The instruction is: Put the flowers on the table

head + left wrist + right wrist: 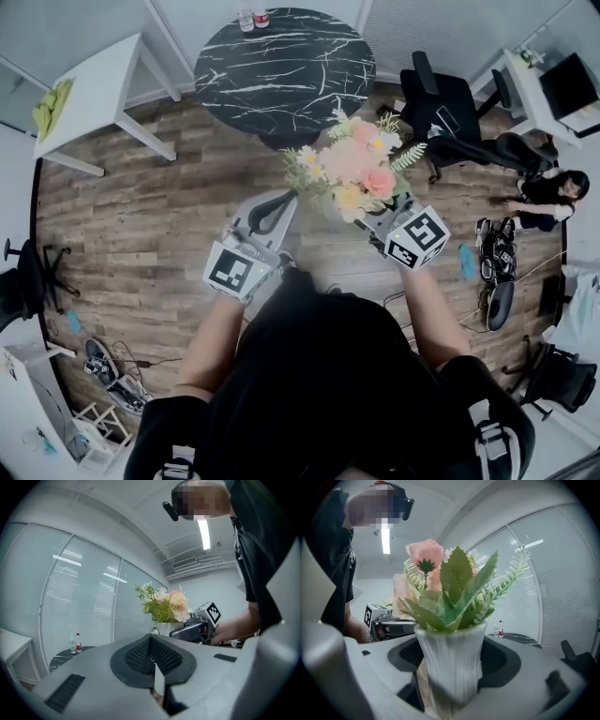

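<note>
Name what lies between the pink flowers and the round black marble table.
Nothing stands there: the head view shows only brown plank floor between the pink flowers and black marble table.

Office, by the look of it. Round black marble-patterned surface (284,67) on a wood-plank floor (141,220). Left of it, a plain white desk (89,89). Right of it, black swivel chairs (439,101) and a second desk (523,94) with perhaps a laptop (570,82). Behind it, glazed partitions with slatted blinds (79,602). Overhead, strip light (204,534) and air vent (183,563).
</note>
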`<action>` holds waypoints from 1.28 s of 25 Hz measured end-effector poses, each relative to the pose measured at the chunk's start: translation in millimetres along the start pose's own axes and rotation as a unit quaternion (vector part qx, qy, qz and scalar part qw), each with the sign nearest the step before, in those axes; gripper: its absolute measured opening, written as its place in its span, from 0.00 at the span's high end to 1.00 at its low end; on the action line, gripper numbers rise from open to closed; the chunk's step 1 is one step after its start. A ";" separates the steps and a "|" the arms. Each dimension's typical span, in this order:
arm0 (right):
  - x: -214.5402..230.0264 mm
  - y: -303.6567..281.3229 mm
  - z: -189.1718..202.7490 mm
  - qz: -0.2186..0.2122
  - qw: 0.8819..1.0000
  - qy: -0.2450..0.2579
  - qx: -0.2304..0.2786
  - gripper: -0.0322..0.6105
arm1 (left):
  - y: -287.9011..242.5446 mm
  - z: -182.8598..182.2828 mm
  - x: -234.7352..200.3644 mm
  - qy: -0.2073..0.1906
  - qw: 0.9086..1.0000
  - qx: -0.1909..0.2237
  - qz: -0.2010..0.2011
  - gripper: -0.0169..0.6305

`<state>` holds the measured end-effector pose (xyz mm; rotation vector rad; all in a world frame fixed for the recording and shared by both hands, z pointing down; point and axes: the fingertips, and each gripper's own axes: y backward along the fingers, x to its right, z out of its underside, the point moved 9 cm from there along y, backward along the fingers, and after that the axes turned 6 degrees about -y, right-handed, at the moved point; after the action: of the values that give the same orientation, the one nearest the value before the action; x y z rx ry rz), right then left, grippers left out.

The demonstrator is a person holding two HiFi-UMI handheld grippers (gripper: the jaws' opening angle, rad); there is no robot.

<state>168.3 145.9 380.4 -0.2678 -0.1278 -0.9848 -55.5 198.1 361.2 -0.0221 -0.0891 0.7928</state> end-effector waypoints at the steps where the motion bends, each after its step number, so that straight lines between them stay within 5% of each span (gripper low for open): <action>1: 0.8 -7.3 -1.9 0.002 1.000 0.001 -0.001 0.39 | 0.0 1.4 -8.2 0.001 1.000 -0.001 0.002 0.95; 21: 12.1 -103.9 -21.4 0.024 1.000 -0.004 -0.003 0.39 | 2.3 22.7 -116.3 0.016 1.000 -0.001 0.017 0.95; 32: 64.3 -136.1 -34.5 0.000 1.000 0.007 0.001 0.39 | -38.8 24.1 -146.4 0.010 1.000 -0.008 -0.003 0.95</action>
<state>89.4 13.3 384.4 -0.2587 -0.1157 -0.9874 -132.4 66.2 376.8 -0.0457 -0.0771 0.7857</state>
